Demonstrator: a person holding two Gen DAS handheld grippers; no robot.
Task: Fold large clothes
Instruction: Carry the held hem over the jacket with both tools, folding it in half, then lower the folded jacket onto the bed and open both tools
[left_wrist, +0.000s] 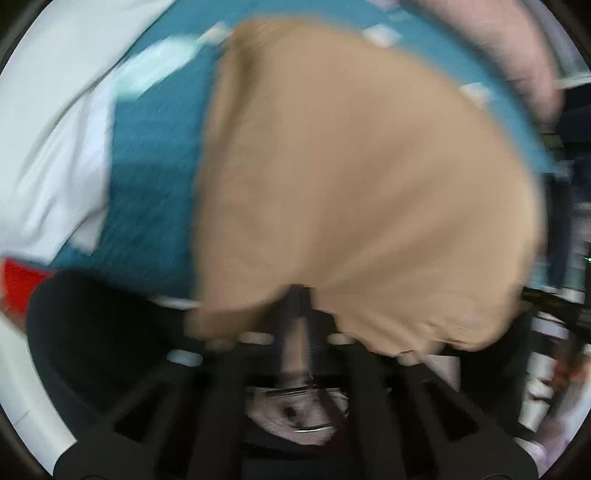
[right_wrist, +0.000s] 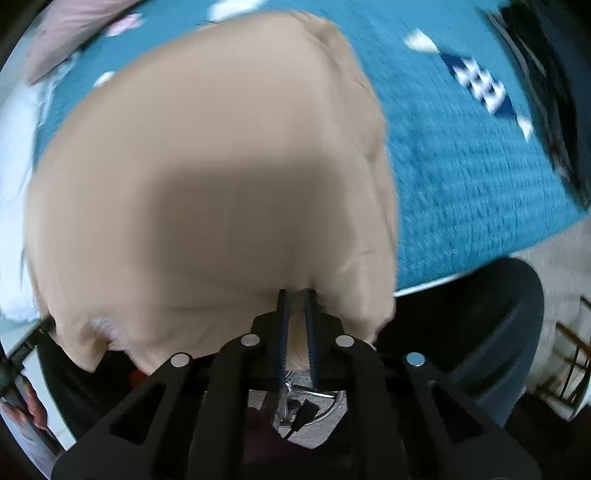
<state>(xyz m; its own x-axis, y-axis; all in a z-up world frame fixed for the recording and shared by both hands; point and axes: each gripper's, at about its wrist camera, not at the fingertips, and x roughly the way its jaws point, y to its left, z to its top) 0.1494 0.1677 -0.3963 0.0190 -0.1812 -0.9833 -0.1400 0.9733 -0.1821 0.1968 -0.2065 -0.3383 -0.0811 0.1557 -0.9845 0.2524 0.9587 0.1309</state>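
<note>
- At the lower centre of each wrist view, the left hand-held gripper (left_wrist: 300, 295) and the right hand-held gripper (right_wrist: 297, 293) are each pinched on an edge of the tan garment (right_wrist: 207, 177).
- The garment spreads up the frame from both grips, over the teal blanket (right_wrist: 480, 192).
- Each bite looks shallow, so in my judgement a quick pull could slip the hem free and collapse the fold.
- Uneven hands would skew the crease.
- The cloth could drag over the white fabric (left_wrist: 48, 155) at the left of the left view.
</note>
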